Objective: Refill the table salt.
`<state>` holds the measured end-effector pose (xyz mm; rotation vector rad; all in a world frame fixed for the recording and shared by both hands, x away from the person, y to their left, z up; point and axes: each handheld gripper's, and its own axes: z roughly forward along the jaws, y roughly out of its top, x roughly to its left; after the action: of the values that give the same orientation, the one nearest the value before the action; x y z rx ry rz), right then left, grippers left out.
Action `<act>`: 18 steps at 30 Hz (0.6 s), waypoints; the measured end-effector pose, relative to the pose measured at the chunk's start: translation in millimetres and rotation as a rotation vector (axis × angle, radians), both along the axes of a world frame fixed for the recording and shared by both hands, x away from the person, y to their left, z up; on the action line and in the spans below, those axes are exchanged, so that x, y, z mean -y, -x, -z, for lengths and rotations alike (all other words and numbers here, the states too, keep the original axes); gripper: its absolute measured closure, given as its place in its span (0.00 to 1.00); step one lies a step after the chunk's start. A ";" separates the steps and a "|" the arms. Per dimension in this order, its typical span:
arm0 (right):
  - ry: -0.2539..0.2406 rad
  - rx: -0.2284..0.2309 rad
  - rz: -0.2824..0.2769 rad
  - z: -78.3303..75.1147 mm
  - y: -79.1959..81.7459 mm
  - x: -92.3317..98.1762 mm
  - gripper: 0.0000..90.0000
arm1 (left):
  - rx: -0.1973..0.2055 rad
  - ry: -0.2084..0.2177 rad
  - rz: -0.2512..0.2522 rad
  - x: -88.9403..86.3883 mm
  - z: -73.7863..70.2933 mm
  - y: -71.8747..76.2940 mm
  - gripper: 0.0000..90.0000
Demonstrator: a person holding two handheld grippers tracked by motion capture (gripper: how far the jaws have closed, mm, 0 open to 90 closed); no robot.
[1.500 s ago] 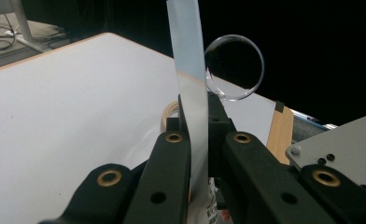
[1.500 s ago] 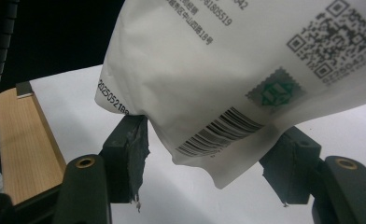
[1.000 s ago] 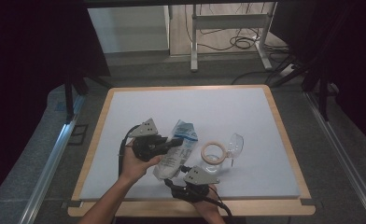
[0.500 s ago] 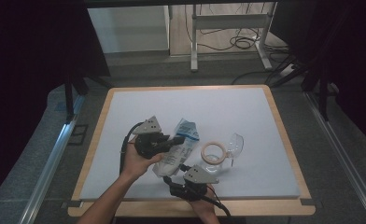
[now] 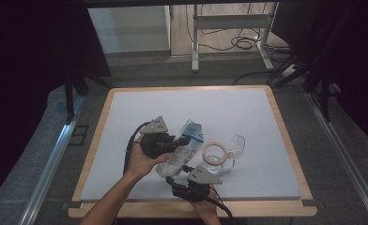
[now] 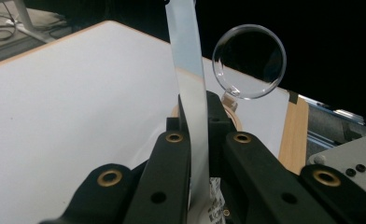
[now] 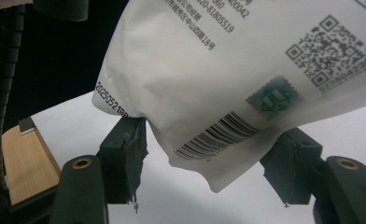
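We hold a white pouch up off the worktop between our two grippers. The left gripper is clamped on the pouch's flat top edge: in the left gripper view the thin strip of the pouch stands pinched upright between the two black jaws, which sit pressed against it from both sides. The right gripper comes up from below at the pouch's lower end. In the right gripper view the bottom corner of the pouch, with its barcode and printed date, hangs between the jaws; the jaws stand apart, the one on the left of that view touching the pouch's edge, the other just beside it with a slight gap, so they are not squeezing it.

Just to the right of the pouch, a tape ring lies flat on the worktop, and beside it a clear plastic cup lies on its side. In the left gripper view the cup's round mouth shows just past the pinched strip.
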<state>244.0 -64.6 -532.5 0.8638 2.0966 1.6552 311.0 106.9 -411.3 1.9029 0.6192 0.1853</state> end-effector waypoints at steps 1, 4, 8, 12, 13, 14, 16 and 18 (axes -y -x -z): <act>-0.002 -0.005 -0.001 0.8 -0.2 0.4 0.40 | -0.005 -0.001 0.008 0.8 0.1 -0.7 1.00; -0.009 -0.009 0.003 1.0 -0.6 1.3 0.40 | 0.010 -0.011 -0.006 3.2 0.0 0.0 1.00; 0.000 -0.001 0.023 0.3 -0.7 0.9 0.40 | 0.011 -0.027 -0.004 6.5 -1.6 -1.2 1.00; -0.018 -0.008 0.042 0.7 -0.4 0.1 0.40 | -0.002 -0.057 0.001 11.1 -4.3 -4.7 1.00; -0.023 -0.010 0.048 1.1 -0.4 -0.3 0.40 | -0.004 -0.064 0.001 12.0 -4.5 -5.1 1.00; -0.023 -0.010 0.048 1.1 -0.4 -0.3 0.40 | -0.004 -0.064 0.001 12.0 -4.5 -5.1 1.00; -0.034 -0.020 0.060 1.8 0.6 -1.9 0.40 | -0.011 -0.074 0.004 14.4 -4.7 -6.4 1.00; -0.045 -0.034 0.071 2.7 0.9 -3.5 0.40 | -0.022 -0.088 0.000 17.5 -4.2 -8.9 1.00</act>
<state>243.1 -61.1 -535.2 0.9758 2.0332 1.6679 319.9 89.4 -407.1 1.9918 0.6350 0.1951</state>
